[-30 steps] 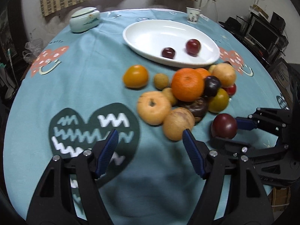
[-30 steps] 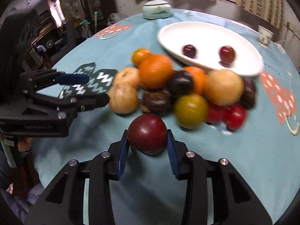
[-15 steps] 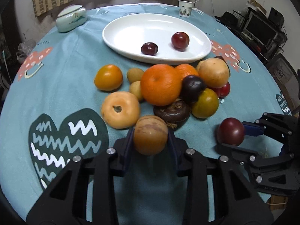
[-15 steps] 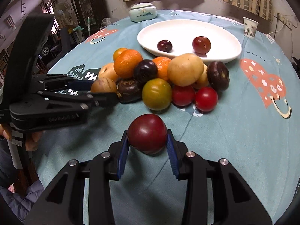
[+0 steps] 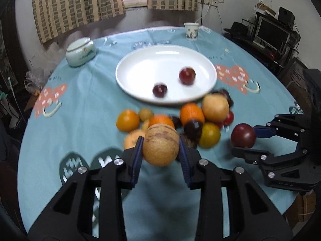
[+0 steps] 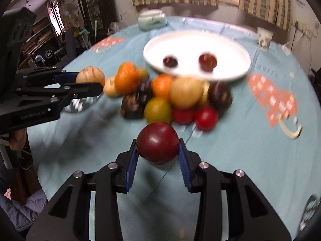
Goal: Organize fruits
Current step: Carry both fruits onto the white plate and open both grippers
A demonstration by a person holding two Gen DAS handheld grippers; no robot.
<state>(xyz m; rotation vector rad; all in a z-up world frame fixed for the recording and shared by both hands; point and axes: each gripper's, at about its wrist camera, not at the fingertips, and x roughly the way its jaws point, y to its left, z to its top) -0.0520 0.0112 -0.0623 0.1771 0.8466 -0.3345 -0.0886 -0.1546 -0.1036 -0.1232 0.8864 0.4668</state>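
Observation:
My left gripper [image 5: 161, 150] is shut on a tan fruit with reddish streaks [image 5: 161, 145] and holds it above the cloth. It also shows in the right wrist view [image 6: 90, 76]. My right gripper [image 6: 157, 150] is shut on a dark red plum [image 6: 157, 143], also lifted; the plum shows at the right of the left wrist view [image 5: 243, 135]. A pile of mixed fruits [image 5: 192, 118] lies in front of a white oval plate [image 5: 140, 64]. The plate holds two dark red plums [image 5: 159, 90] [image 5: 187, 76].
A lidded ceramic jar [image 5: 80, 51] stands at the back left and a paper cup [image 5: 191, 31] at the back right of the round table with a teal cloth [image 5: 84, 100]. Shelves and a monitor [image 5: 274, 34] stand beyond the right edge.
My left gripper closed on the tan streaked fruit and has lifted it off the cloth. My right gripper has risen with the dark red plum held throughout.

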